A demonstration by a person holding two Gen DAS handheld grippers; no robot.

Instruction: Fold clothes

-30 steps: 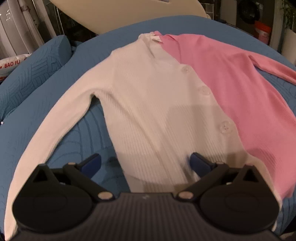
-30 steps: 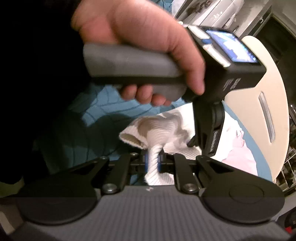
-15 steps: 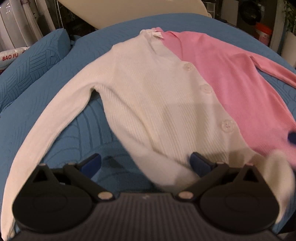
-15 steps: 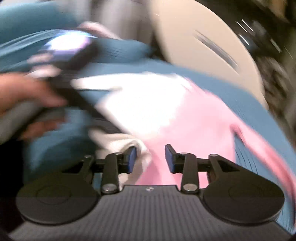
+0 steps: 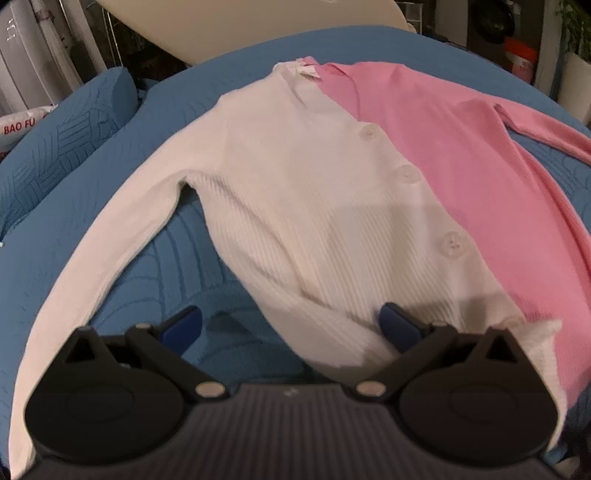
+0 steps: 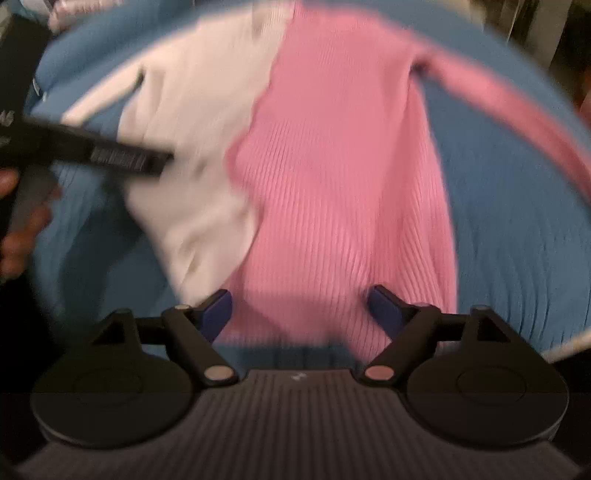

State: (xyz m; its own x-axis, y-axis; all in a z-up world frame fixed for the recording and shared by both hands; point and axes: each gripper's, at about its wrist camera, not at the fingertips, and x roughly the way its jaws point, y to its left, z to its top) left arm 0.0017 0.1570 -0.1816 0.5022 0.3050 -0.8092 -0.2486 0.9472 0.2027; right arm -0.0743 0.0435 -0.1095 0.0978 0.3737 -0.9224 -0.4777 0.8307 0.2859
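A half white, half pink buttoned cardigan (image 5: 317,206) lies flat, front up, on a blue quilted bed (image 5: 110,184). Its white sleeve (image 5: 92,251) runs down the left; the pink sleeve (image 5: 543,129) stretches to the right. My left gripper (image 5: 291,325) is open and empty, just above the white hem. My right gripper (image 6: 299,308) is open and empty over the pink hem (image 6: 332,258); that view is blurred. The left gripper's body (image 6: 92,155) and the hand holding it show at the left in the right wrist view.
A blue pillow (image 5: 55,147) lies at the bed's left. A cream headboard (image 5: 240,22) stands behind the bed. A white bag with red letters (image 5: 18,125) sits far left. An orange bucket (image 5: 521,59) stands at the back right.
My right gripper let go of the white hem corner, opened wide and swung right to face the pink half. The white hem now lies spread lower right. My left gripper stayed open.
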